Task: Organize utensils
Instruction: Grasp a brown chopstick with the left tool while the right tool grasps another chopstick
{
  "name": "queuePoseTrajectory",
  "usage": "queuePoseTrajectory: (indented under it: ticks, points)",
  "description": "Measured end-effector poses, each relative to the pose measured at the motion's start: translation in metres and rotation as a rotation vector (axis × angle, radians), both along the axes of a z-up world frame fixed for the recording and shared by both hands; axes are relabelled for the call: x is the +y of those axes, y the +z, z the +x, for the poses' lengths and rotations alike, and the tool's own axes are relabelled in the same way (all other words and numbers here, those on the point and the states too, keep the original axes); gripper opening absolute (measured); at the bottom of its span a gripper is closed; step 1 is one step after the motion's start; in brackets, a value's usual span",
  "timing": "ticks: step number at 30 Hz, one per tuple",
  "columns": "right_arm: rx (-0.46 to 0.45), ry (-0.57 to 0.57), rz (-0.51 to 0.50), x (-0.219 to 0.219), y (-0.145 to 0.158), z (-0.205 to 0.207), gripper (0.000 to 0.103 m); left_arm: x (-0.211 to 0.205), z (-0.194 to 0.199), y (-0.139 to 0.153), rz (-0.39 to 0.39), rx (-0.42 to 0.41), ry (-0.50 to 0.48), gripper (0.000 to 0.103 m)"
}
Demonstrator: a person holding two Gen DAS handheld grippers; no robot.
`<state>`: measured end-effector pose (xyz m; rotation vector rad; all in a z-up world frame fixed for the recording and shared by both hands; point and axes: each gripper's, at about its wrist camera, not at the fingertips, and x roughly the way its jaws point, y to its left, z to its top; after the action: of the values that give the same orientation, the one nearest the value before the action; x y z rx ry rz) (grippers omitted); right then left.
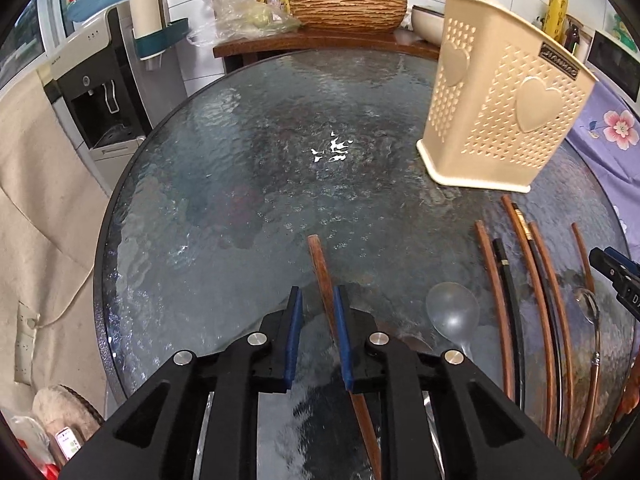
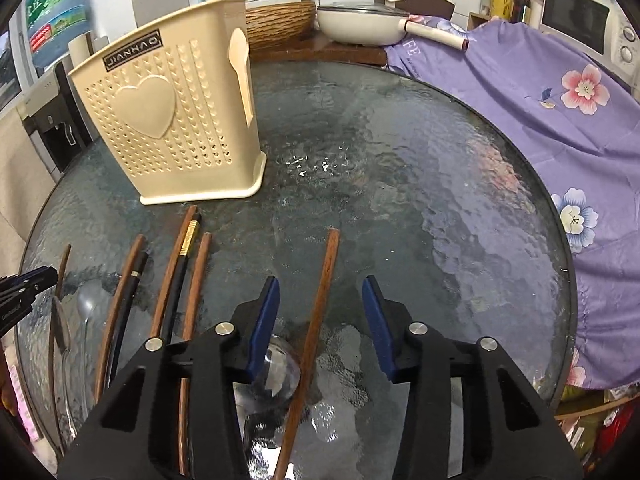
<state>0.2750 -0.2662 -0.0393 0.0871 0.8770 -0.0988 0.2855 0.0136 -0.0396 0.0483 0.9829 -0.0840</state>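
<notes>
A cream perforated utensil holder (image 1: 500, 104) stands on the round glass table (image 1: 248, 160); it also shows in the right wrist view (image 2: 168, 128). My left gripper (image 1: 318, 300) is open, its jaws straddling a brown wooden chopstick (image 1: 320, 264) that lies on the glass. My right gripper (image 2: 320, 292) is open wide over another brown chopstick (image 2: 320, 312). Several brown and black chopsticks (image 2: 176, 280) lie in a row in front of the holder, with a clear plastic spoon (image 1: 452, 312) and a metal spoon (image 1: 588, 308) among them. A second clear spoon (image 2: 276, 368) lies under my right gripper.
A purple floral cloth (image 2: 540, 100) covers something at the table's right. A wooden counter behind holds a woven basin (image 1: 344, 10) and a white pan (image 2: 360, 24). A water dispenser (image 1: 92, 92) stands to the left. The left gripper's tip (image 2: 28, 284) shows at the right view's left edge.
</notes>
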Motion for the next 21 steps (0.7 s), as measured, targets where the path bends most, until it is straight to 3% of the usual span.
queuePoseTrajectory:
  ticks: [9, 21]
  points:
    - [0.028, -0.006, 0.010, -0.001, -0.008, 0.013, 0.039, 0.000, 0.013, -0.006, -0.020, 0.014, 0.004, 0.015]
    - [0.063, -0.021, 0.008, -0.006, -0.019, 0.029, 0.025, -0.010, 0.014, -0.010, 0.010, 0.014, 0.018, 0.014]
